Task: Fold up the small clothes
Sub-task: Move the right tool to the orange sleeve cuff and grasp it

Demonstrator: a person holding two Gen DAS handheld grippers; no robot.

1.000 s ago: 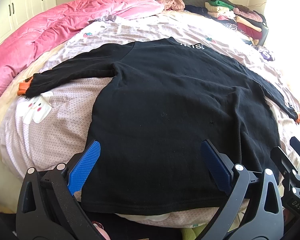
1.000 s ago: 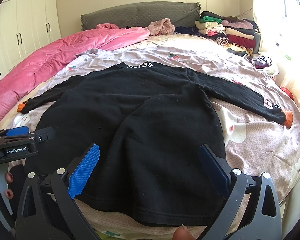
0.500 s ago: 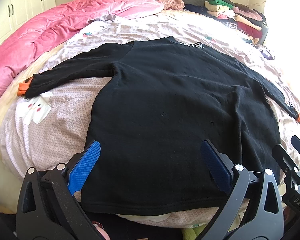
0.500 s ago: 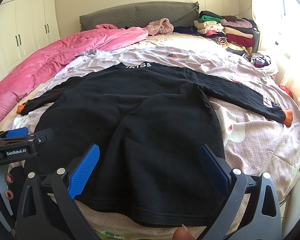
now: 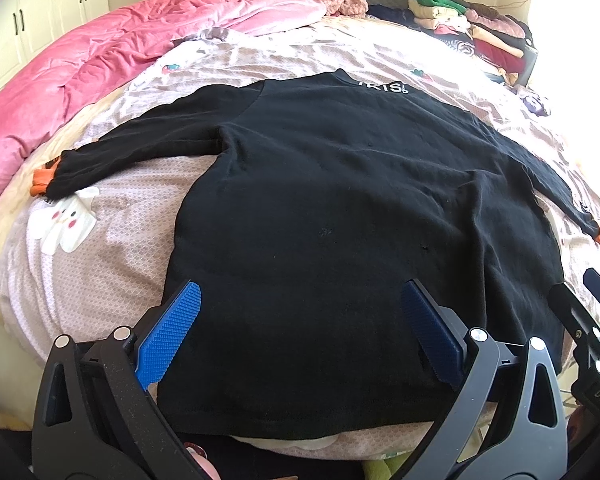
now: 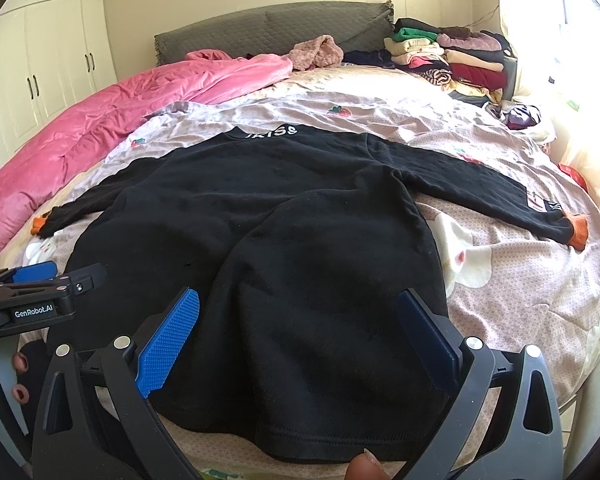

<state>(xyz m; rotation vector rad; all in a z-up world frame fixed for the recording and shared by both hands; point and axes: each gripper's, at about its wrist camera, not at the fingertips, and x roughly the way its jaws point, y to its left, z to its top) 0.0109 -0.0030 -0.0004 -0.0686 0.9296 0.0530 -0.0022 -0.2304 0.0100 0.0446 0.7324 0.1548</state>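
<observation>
Black and long-sleeved, a knit sweater [image 5: 340,220] with white lettering at the collar and orange cuffs lies spread flat on the bed [image 5: 100,264], its hem toward the cameras and both sleeves stretched out to the sides over a pale pink patterned sheet [image 6: 520,280]. Near the hem's left corner hangs the left gripper [image 5: 300,336], its blue-padded fingers [image 5: 168,336] spread wide and holding nothing; the right gripper [image 6: 298,336] hovers over the hem's right part, equally wide and empty, a fingertip showing at the bottom edge of its view. Each gripper shows at the edge of the other's view. A rumpled pink quilt [image 5: 80,68] lies along the left side of the bed, well apart from the sweater, and a stack of folded clothes [image 6: 448,56] sits at the far right corner beside the grey padded headboard [image 6: 260,28]
</observation>
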